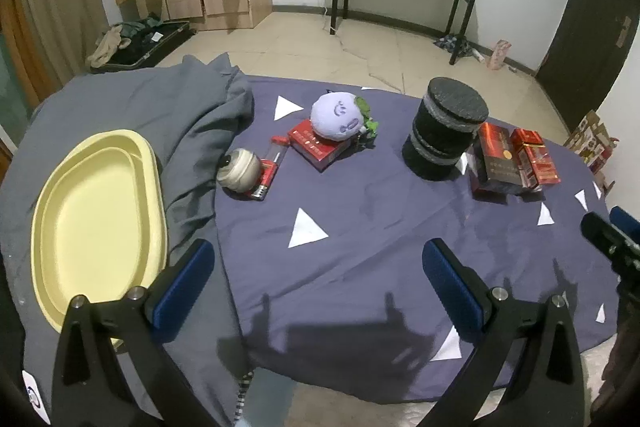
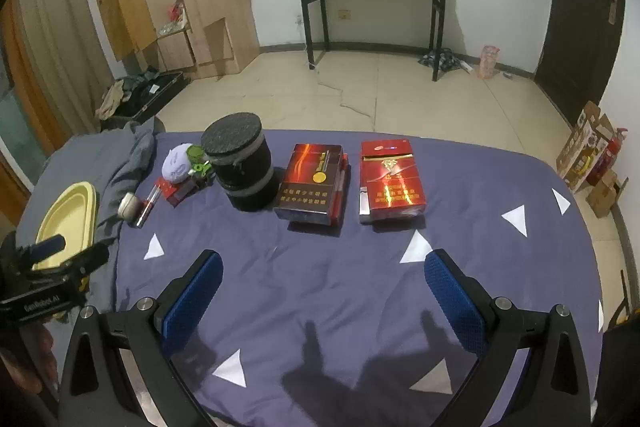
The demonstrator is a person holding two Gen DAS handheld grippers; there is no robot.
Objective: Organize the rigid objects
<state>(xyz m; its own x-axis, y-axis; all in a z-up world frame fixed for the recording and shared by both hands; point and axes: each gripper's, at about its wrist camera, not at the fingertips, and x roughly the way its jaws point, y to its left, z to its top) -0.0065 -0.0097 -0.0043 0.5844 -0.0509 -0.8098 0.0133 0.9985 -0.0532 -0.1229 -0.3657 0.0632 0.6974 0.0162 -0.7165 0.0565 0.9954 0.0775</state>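
Purple triangle-patterned bedding [image 2: 320,267] carried everything: both tongs, left [image 1: 320,291] and right [image 2: 324,295], gaped empty, so the red box [image 2: 390,183] at upper centre of the right view probably wanted a square approach before going to the yellow tray [image 1: 96,219].

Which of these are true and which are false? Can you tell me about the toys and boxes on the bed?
1. The plush toy sits on a red box. True.
2. The yellow tray is full of boxes. False: it holds nothing.
3. The black cylinder stands upright. True.
4. The left hand-held gripper grips a box. False: its jaws are open and hold nothing.
5. The right hand-held gripper is open. True.
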